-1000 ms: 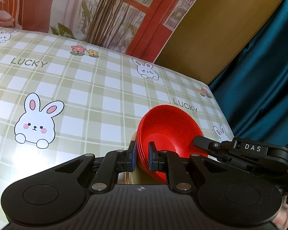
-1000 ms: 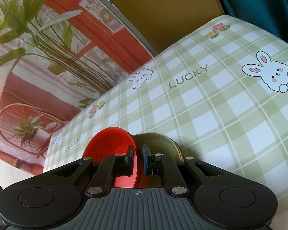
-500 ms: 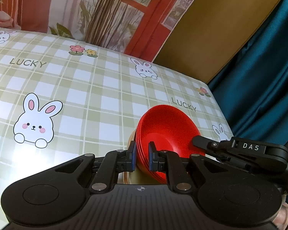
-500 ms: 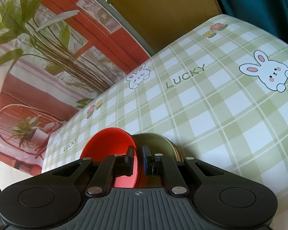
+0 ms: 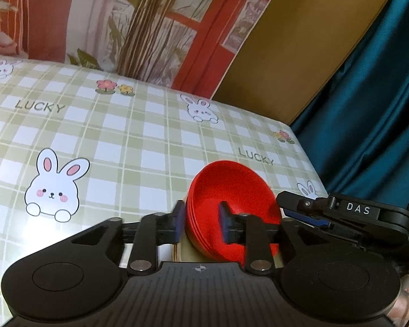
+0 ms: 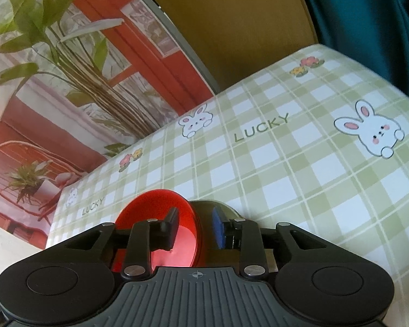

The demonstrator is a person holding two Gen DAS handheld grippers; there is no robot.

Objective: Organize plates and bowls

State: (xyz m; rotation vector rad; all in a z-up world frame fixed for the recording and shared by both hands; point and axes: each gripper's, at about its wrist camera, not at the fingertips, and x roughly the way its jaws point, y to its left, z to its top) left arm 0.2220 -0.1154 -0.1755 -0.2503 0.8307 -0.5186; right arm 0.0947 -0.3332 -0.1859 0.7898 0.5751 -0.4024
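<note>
1. Red plastic bowls, nested into a stack, are sitting on a flat beige plate at the lower centre of the left wrist view, low on the desk under its green-and-white checked rabbit-print cloth. In the right wrist view the stack is showing at the lower centre, with an olive-beige dish just beside it.

2. Judging from this, the gathering seems largely done: the bowls are lying one inside another, and no loose plate or bowl is showing elsewhere on the cloth. What remains, if anything, is lying outside both views.

3. The left gripper is pointing forward and slightly down over the near rim of the stack. Its jaws are standing moderately apart, one pad outside the rim and one inside the bowl; neither looks pressed against the wall, so I read this as a released hold.

4. The right gripper is reaching in from the opposite side, showing at the right edge of the left view. Its jaws are also standing apart, straddling the rim with a visible gap, gripping nothing.
</note>
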